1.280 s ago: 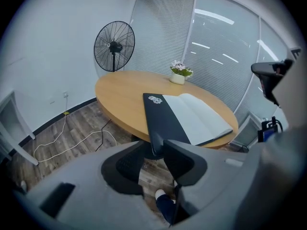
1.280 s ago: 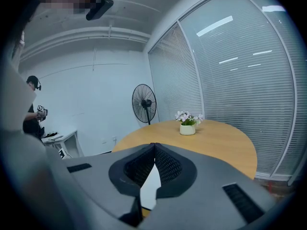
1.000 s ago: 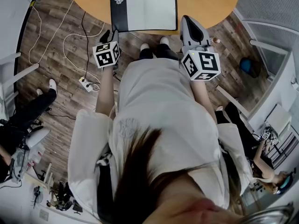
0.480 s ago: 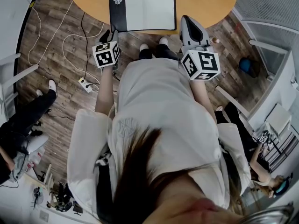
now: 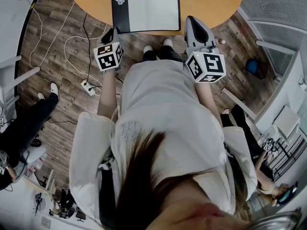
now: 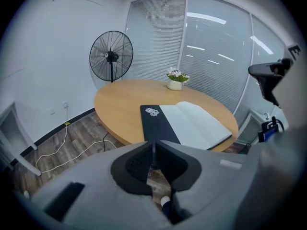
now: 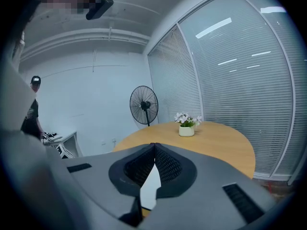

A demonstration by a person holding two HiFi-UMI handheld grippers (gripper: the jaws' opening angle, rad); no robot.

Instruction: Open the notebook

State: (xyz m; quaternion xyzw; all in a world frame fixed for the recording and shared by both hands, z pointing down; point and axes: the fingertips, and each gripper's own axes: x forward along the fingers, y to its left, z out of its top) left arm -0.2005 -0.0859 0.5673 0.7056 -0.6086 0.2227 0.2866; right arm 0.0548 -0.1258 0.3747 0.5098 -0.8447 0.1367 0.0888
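White pages of the notebook [image 5: 146, 10] lie open on the bench [image 5: 211, 4]. The left gripper [image 6: 153, 150] has just closed on nothing and the right gripper [image 7: 154, 147] is pinched empty, so both are best kept clear.

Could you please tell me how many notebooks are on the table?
1: the notebook lies open at the near edge of the table. The left gripper view shows almost all of the tabletop, and no second one.

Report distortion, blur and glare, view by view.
Head view: fisheye bends the floor boards, hair close up is blurred. Left gripper view: dark corners, notebook sharp. Right gripper view: light strips glare on the window; mosaic patch top left.
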